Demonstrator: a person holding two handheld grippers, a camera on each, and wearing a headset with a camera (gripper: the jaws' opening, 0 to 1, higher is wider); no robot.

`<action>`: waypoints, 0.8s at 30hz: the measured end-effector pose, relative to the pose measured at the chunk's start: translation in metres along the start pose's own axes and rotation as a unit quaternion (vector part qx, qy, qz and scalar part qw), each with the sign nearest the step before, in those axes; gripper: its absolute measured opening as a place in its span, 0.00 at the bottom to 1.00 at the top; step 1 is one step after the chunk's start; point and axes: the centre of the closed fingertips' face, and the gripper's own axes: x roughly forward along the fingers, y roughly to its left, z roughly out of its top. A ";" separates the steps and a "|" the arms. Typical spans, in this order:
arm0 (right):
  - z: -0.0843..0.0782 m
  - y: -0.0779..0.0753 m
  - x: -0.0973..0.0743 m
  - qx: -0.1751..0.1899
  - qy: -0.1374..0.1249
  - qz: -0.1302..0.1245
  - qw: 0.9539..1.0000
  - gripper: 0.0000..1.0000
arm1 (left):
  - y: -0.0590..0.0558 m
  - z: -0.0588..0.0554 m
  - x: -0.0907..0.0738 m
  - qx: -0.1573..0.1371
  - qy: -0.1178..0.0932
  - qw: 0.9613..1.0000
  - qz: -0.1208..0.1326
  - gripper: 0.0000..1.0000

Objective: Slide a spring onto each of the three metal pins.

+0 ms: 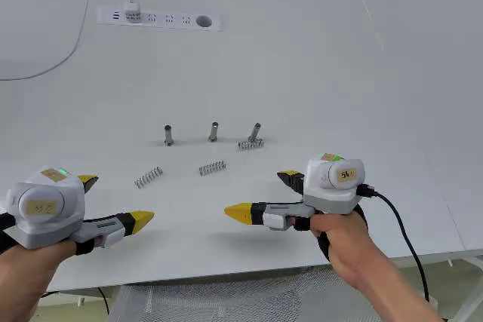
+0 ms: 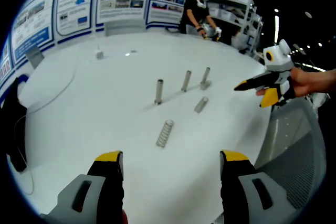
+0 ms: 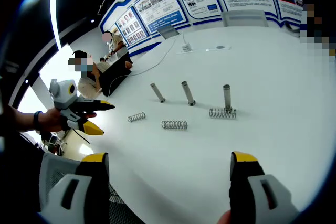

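A broad white table (image 1: 339,73) holds everything. The left gripper (image 1: 117,200) and right gripper (image 1: 260,194) hover over its near edge, each with jaws spread wide and holding nothing. A power strip (image 1: 160,18) lies at the far side. Three metal pins (image 1: 213,131) stand upright in a row mid-table. Two springs (image 1: 213,167) lie flat just before them. A third spring (image 1: 250,143) touches the base of the pin nearest the right gripper.
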 end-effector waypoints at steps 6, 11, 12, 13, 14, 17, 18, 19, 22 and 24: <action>0.000 0.001 0.000 -0.001 0.001 0.001 1.000 0.97 | -0.004 0.001 0.001 0.005 0.003 1.000 -0.011 0.81; 0.000 0.001 0.000 -0.001 0.001 0.001 1.000 0.97 | -0.006 -0.001 0.002 0.008 0.008 1.000 -0.018 0.84; -0.001 0.001 0.000 -0.001 0.001 0.000 1.000 0.97 | -0.006 -0.001 0.002 0.009 0.009 1.000 -0.019 0.84; -0.001 0.001 0.000 -0.001 0.002 0.000 1.000 0.97 | -0.008 -0.002 0.003 0.011 0.011 1.000 -0.023 0.85; -0.001 0.001 0.000 -0.001 0.002 0.000 1.000 0.97 | -0.009 -0.003 0.003 0.012 0.013 1.000 -0.025 0.86; 0.000 0.000 0.000 -0.001 0.001 0.001 1.000 0.97 | -0.011 -0.004 0.005 0.022 0.020 0.999 -0.031 0.86; 0.000 0.000 0.000 -0.001 0.001 0.001 1.000 0.97 | -0.011 -0.005 0.005 0.024 0.023 0.999 -0.032 0.87; 0.000 0.000 0.000 -0.001 0.001 0.001 1.000 0.97 | -0.012 -0.004 0.006 0.027 0.025 0.999 -0.033 0.87; 0.000 0.000 0.000 -0.001 0.001 0.001 1.000 0.97 | -0.012 -0.003 0.008 0.033 0.029 0.998 -0.037 0.87; -0.001 0.001 -0.001 -0.001 0.002 0.001 1.000 0.97 | -0.013 -0.002 0.009 0.042 0.031 0.998 -0.042 0.88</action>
